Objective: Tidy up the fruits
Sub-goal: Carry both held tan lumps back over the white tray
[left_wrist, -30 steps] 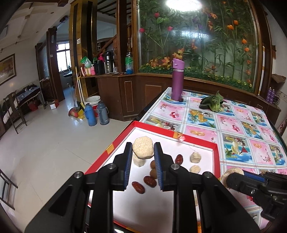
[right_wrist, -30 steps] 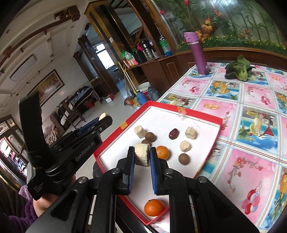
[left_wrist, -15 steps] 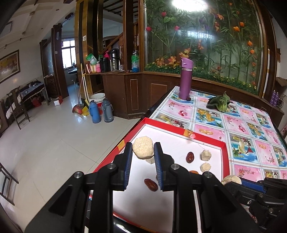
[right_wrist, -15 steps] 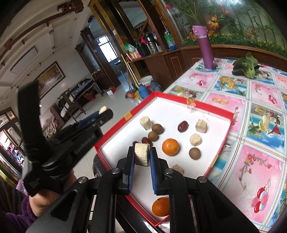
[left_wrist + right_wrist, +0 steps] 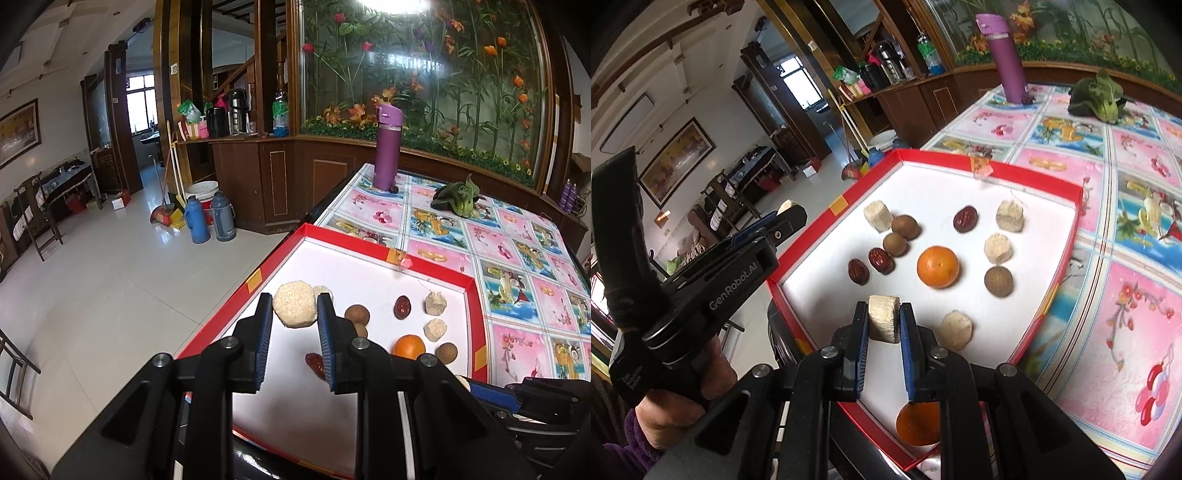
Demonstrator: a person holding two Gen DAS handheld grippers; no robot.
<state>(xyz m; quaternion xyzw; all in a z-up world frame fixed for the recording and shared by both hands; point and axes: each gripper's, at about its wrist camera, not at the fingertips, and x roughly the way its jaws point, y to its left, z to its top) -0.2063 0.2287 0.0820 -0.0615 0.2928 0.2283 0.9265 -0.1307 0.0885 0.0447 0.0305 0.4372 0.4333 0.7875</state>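
A red-rimmed white tray (image 5: 1015, 168) (image 5: 376, 245) lies at the table's near left corner. In it sit an orange (image 5: 938, 266), red dates (image 5: 964, 219), brown round fruits (image 5: 998, 281) and pale beige chunks (image 5: 998, 248). My left gripper (image 5: 295, 314) is shut on a pale round beige piece (image 5: 294, 308) above the tray's left part. My right gripper (image 5: 883, 321) is shut on a pale beige chunk (image 5: 883, 323) over the tray's near edge. A second orange (image 5: 918, 422) shows under the right gripper's fingers.
A purple flask (image 5: 386, 147) stands at the table's far corner, with a green leafy vegetable (image 5: 458, 197) to its right. The table (image 5: 517, 243) has a pink and blue picture cloth. Left of it the floor drops away, with two thermos jugs (image 5: 208, 219) and a wooden cabinet.
Both grippers have sunk and come back toward the tray's near side, each still holding its beige piece. More of the tray's fruits show in both views.
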